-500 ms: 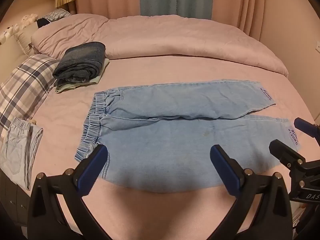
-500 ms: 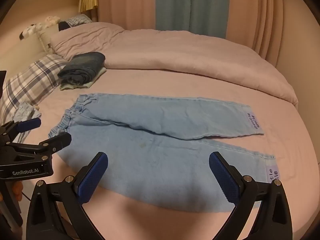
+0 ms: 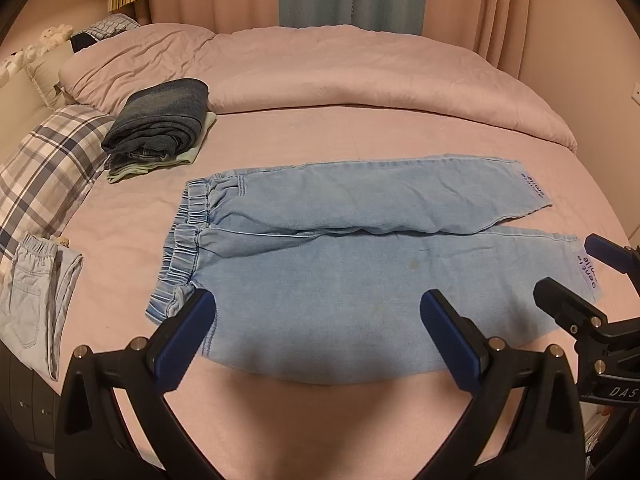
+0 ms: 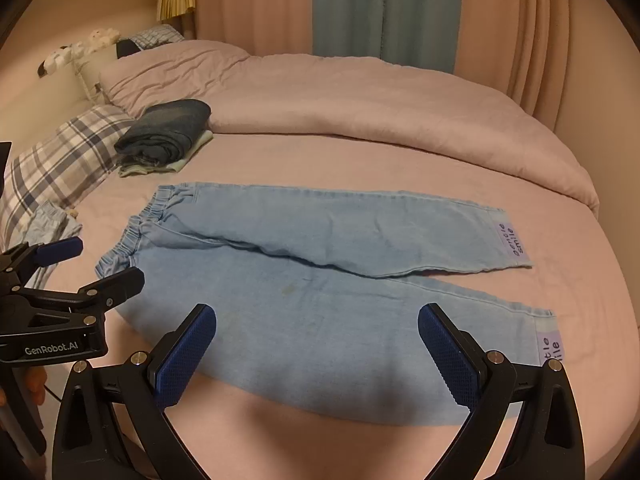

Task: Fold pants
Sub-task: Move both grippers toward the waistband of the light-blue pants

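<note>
Pants (image 3: 360, 280) in pale blue denim lie flat on the pink bed (image 3: 360, 132), just ahead of and below both tools, waistband toward the left gripper's (image 3: 318, 334) side, cuffs (each with a printed label) toward the right gripper (image 4: 317, 350). Both grippers hang above the near leg with fingers spread wide, pinching nothing. Farther ahead to the left sits a stack of folded clothes (image 3: 160, 120), beside a plaid pillow (image 3: 44, 168). Beyond lies a bunched duvet (image 3: 340, 68).
</note>
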Demonstrator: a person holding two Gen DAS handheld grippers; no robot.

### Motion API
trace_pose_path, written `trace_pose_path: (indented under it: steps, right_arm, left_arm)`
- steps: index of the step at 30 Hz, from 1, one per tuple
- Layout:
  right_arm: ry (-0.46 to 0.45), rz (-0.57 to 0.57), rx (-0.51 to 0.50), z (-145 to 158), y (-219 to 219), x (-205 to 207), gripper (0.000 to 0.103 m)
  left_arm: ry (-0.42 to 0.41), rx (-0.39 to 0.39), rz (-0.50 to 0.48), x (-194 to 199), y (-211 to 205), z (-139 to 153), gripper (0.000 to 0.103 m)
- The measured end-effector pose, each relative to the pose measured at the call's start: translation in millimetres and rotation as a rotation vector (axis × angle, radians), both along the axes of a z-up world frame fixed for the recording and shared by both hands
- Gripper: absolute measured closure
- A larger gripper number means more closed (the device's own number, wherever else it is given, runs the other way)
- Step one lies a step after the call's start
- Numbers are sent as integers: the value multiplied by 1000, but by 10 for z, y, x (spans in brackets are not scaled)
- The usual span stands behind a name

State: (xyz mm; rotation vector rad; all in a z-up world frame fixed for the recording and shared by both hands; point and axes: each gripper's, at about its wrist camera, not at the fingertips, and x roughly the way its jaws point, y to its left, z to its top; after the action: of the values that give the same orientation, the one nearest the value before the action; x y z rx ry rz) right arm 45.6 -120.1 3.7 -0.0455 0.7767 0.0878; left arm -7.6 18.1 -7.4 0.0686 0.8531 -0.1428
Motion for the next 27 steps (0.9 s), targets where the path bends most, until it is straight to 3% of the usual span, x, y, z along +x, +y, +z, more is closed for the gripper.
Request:
trace_pose_path:
  steps: [19, 27]
  right_arm:
    - [-39, -4, 56, 28, -41, -26, 2]
    - [-26, -11, 29, 22, -43, -25, 2]
  left_arm:
    - [-3, 6, -19, -32, -32, 7, 0]
    - [-4, 7, -20, -35, -36, 16, 0]
